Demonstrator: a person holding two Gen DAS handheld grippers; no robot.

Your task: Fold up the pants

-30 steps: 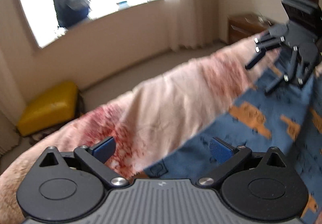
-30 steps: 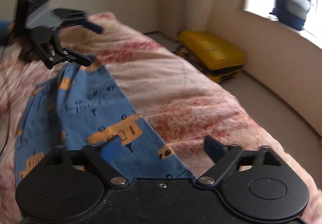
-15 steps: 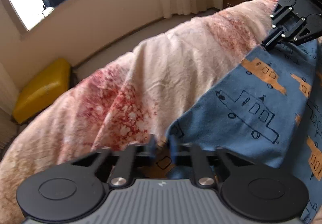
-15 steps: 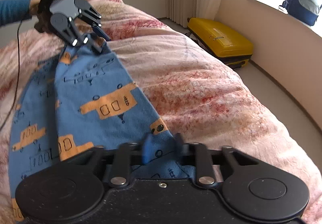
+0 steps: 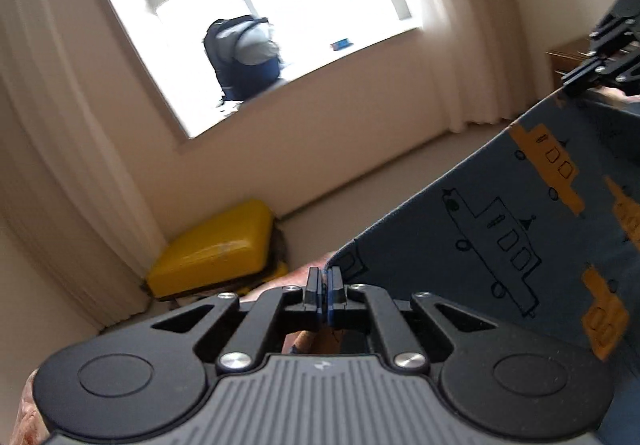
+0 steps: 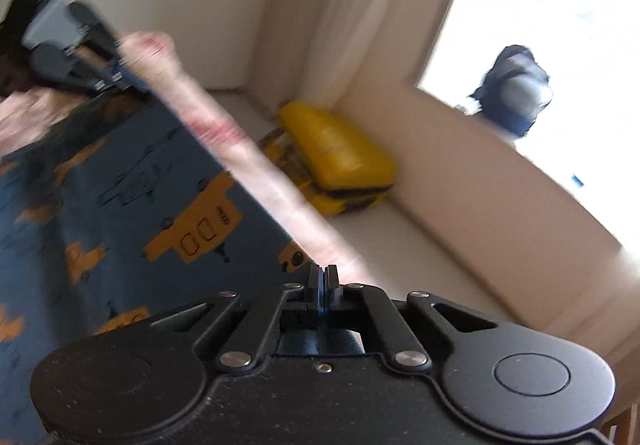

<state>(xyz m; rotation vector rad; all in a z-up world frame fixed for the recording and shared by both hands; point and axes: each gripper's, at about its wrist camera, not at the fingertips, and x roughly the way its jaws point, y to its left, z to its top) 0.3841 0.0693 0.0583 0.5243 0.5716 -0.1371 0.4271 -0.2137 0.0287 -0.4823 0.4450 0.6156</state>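
Observation:
The blue pants (image 5: 512,229) with orange and outlined vehicle prints hang stretched between my two grippers, lifted off the bed. My left gripper (image 5: 324,281) is shut on one corner of the pants edge. My right gripper (image 6: 322,277) is shut on the other corner of the pants (image 6: 120,197). Each gripper shows in the other's view: the right gripper (image 5: 600,61) at the far right, the left gripper (image 6: 80,61) blurred at the upper left.
A pink floral bedspread (image 6: 256,165) lies below the pants. A yellow suitcase (image 5: 216,245) sits on the floor by the curtain, also in the right wrist view (image 6: 336,161). A dark backpack (image 5: 244,57) stands on the window sill. A wooden nightstand (image 5: 572,61) is at the far right.
Both grippers closed on the pants edge, then lifted it up off the bed. Both views now tilt upward to the window and wall.

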